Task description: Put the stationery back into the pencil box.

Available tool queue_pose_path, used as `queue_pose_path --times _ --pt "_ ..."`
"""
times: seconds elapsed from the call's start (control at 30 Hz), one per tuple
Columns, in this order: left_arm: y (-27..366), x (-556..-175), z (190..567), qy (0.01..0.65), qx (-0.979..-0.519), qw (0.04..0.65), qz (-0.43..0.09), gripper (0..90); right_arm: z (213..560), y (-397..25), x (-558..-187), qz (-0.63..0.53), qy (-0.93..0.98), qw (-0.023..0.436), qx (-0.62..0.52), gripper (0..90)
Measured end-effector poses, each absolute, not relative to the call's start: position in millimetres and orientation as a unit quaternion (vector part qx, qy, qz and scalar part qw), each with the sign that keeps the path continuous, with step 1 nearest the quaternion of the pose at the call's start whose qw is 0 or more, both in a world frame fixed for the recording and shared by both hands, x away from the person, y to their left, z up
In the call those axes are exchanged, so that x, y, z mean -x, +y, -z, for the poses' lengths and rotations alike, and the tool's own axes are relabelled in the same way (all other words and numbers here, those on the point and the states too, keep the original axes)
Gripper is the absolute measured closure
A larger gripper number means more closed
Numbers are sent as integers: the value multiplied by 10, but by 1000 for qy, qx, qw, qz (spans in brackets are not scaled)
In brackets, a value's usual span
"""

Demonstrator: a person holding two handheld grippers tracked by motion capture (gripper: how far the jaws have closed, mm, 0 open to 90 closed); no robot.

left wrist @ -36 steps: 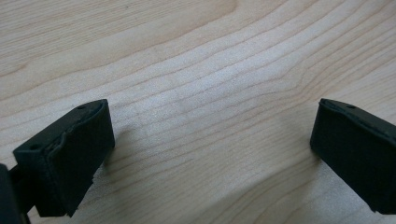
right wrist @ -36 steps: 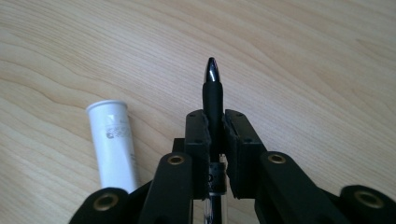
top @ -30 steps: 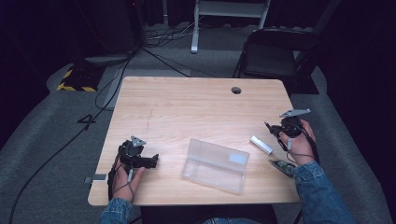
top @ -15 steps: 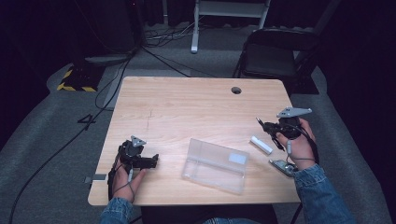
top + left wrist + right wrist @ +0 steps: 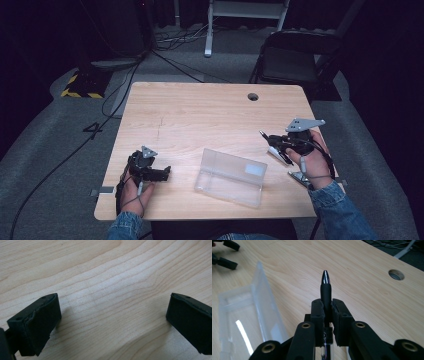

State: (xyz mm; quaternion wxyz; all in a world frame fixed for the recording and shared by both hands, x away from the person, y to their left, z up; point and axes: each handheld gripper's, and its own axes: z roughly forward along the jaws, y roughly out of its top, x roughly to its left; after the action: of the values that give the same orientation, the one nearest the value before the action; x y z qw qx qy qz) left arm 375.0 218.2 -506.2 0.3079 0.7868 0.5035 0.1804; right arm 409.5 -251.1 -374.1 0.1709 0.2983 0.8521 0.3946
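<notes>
Nearest, at 6 o'clock on the wooden worktop (image 5: 200,115): two denim-sleeved forearms coming in from the near edge. At 7 o'clock, the left hand-held gripper (image 5: 162,172), low over bare wood, jaws spread wide with nothing between them; in the left gripper view, the two black pads apart at either side over plain grain. At 5 o'clock, just right of centre, a clear plastic case (image 5: 231,177), lying open and flat, one long side towards the near edge. At 4 o'clock, the right hand-held gripper (image 5: 270,138), a grey three-cornered plate on top, jaws clamped on a black pen (image 5: 274,145), tip pointing towards 10 o'clock. In the right gripper view, the pen (image 5: 326,291) upright between the pressed pads, its glossy pointed tip standing clear above them, its clear barrel running down behind; the case's raised wall to the left. Just beneath that gripper, a small white object on the worktop, too hidden to identify. Farther off, at 1 o'clock, a round cable hole (image 5: 253,96) in the worktop. Beyond the far edge, a dark folding chair (image 5: 295,55) on grey carpet.
</notes>
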Motion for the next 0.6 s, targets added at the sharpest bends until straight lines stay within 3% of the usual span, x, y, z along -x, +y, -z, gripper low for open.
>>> queue_pose_path --times 0.6 --pt "2180 -3749 5062 503 -787 308 -180 2 3752 -2108 -3911 -402 874 135 -238 809"
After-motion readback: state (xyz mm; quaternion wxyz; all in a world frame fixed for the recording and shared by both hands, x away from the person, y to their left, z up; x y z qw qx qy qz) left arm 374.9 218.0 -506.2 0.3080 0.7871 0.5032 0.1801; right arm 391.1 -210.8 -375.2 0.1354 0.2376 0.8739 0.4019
